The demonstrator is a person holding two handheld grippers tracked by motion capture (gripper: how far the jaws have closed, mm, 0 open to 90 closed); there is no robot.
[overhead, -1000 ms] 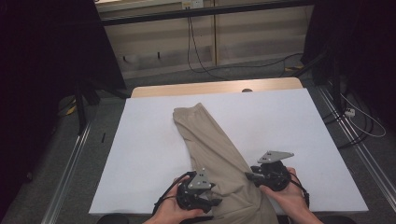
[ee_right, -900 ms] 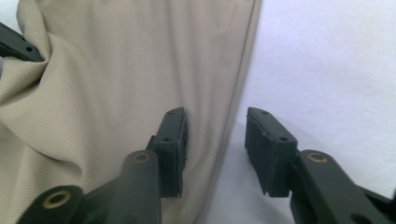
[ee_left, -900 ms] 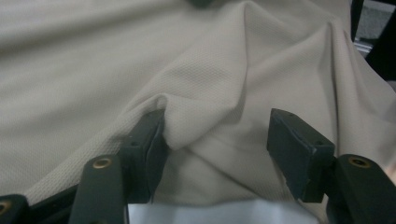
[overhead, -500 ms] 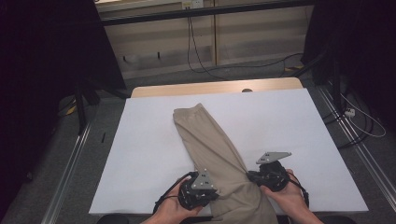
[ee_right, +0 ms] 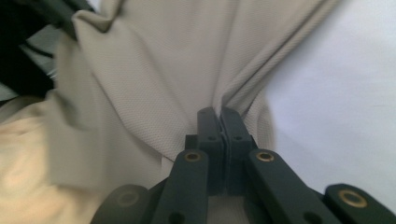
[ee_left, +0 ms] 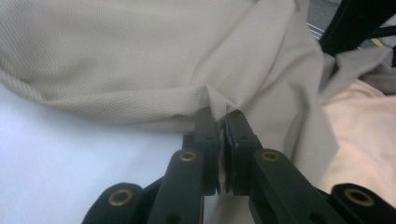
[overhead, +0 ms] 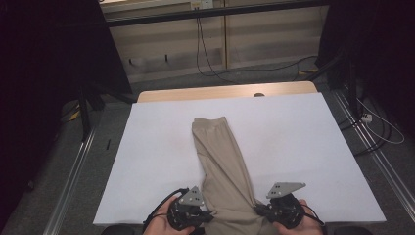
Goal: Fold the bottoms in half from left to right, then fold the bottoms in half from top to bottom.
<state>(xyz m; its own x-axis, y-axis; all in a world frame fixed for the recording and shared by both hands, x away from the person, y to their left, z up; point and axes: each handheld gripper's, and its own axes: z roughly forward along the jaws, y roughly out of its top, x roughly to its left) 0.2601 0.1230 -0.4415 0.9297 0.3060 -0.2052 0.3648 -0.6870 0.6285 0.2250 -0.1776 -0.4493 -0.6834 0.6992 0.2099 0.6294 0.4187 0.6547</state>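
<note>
Beige cloth [overhead: 222,161] pinched at both near-end edges by left gripper [overhead: 208,216] and right gripper [overhead: 258,209]; white table [overhead: 303,147] open around.

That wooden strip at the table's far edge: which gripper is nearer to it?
Right, slightly. Both grippers pinch the beige garment at the near edge, far from the wooden strip; the right gripper sits marginally farther up than the left gripper.

One beige garment [overhead: 222,164] lies on the one white-covered table [overhead: 303,142], running from the middle to the near edge. Two grippers work at that near edge, the left gripper [overhead: 208,218] and the right gripper [overhead: 258,210], one at each side of the cloth.
</note>
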